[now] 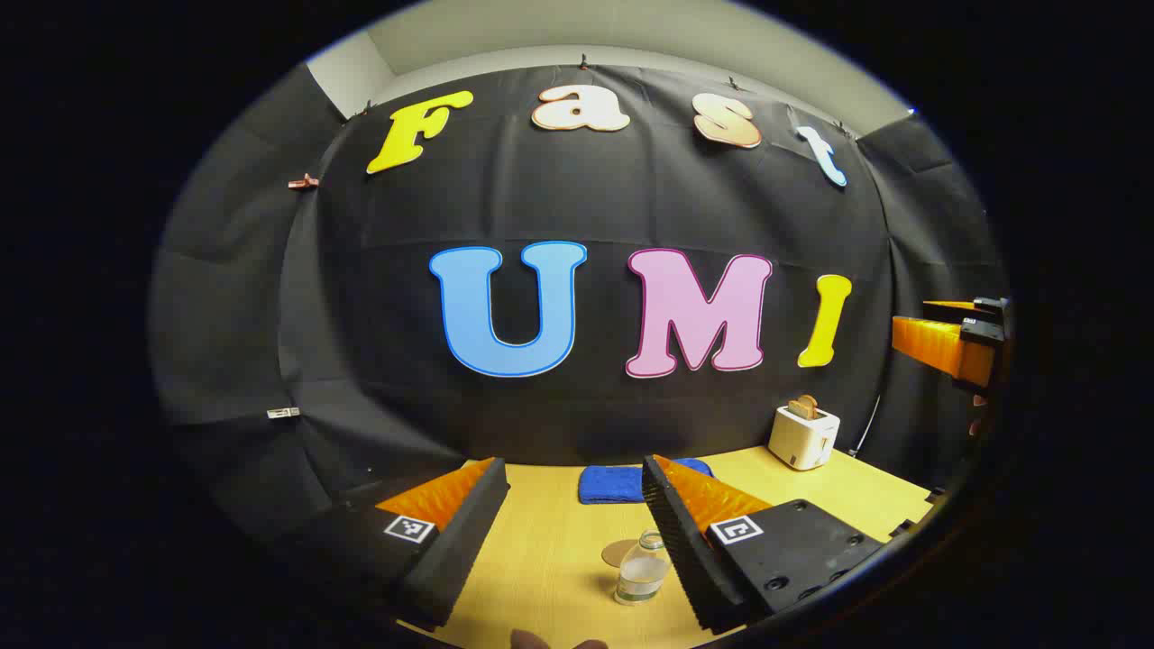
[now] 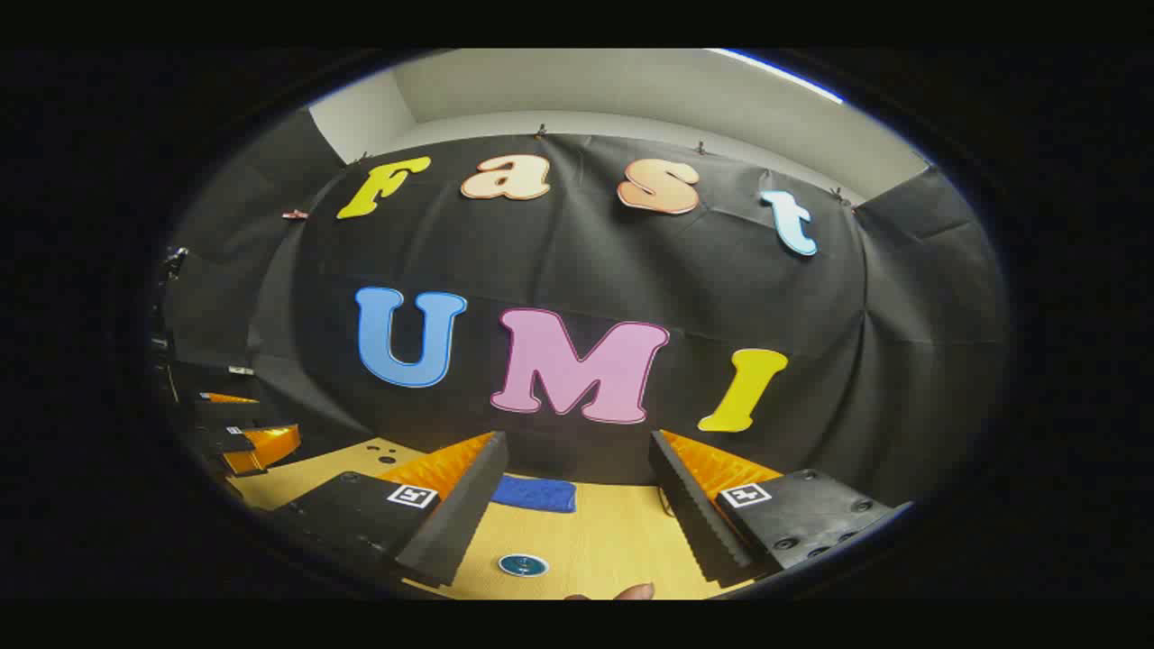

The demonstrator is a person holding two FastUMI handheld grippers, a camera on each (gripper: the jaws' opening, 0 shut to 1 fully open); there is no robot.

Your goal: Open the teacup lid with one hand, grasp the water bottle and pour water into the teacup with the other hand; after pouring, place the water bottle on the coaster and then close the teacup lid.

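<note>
Above table (image 1: 541, 559), both grippers' jaws apart, empty; water bottle (image 1: 642, 568) by coaster (image 1: 618, 552), upright.

The water bottle (image 1: 643, 568) is partly hidden behind a finger, as is the coaster (image 1: 618, 552). The blue cloth (image 1: 611, 483) is hidden at 1 end.

A folded blue towel (image 1: 622, 484) lies ahead of me at the back of the yellow wooden tabletop (image 1: 550, 559), close to the black cloth wall. Off to my right a white toaster (image 1: 802, 436) stands near that wall, with toast sticking up from its slots
</note>
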